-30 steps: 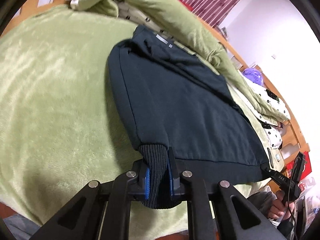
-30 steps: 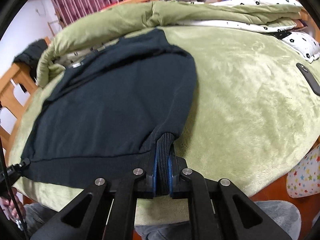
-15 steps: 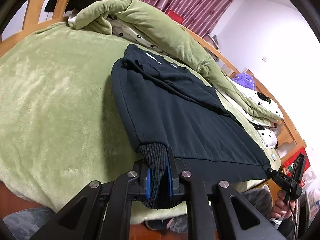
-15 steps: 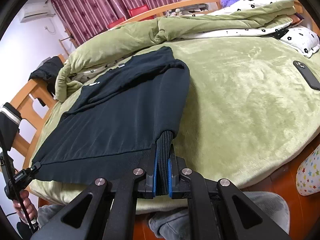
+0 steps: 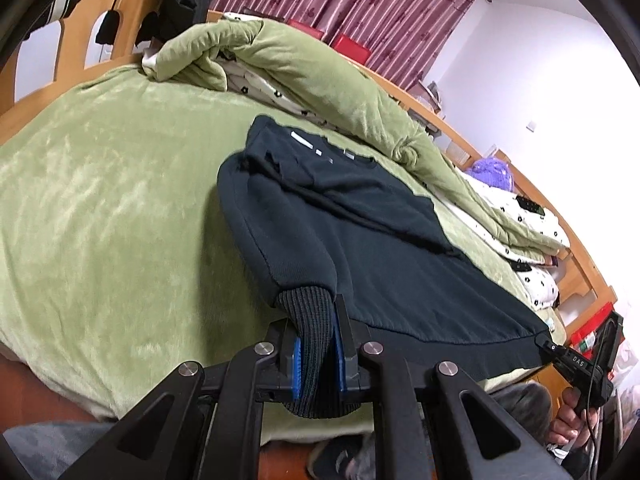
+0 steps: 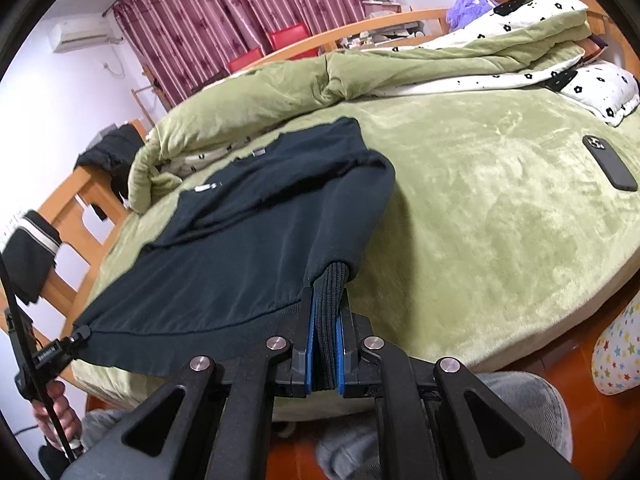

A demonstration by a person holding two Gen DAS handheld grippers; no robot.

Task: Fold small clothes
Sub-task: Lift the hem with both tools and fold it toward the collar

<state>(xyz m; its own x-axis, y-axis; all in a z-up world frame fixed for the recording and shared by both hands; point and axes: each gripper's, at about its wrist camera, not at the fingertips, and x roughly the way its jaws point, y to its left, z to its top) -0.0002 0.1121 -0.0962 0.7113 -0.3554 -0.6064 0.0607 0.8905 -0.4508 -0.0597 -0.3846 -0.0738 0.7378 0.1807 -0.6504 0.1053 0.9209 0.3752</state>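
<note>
Gripping a ribbed cuff [image 5: 310, 320] of the dark sweatshirt [image 5: 392, 256] between its blue pads, our left gripper [image 5: 318, 354] sits at the near edge of the green bed cover [image 5: 100, 208], while our right gripper [image 6: 325, 354] is clamped on the other ribbed cuff [image 6: 329, 300] at the same near edge. We see the sweatshirt lying flat on the bed cover with both sleeves folded along its sides, its collar toward the bunched quilt [image 6: 320, 88] at the far edge. Well apart from it, a black phone [image 6: 609, 168] lies toward the bed cover's right edge.
</note>
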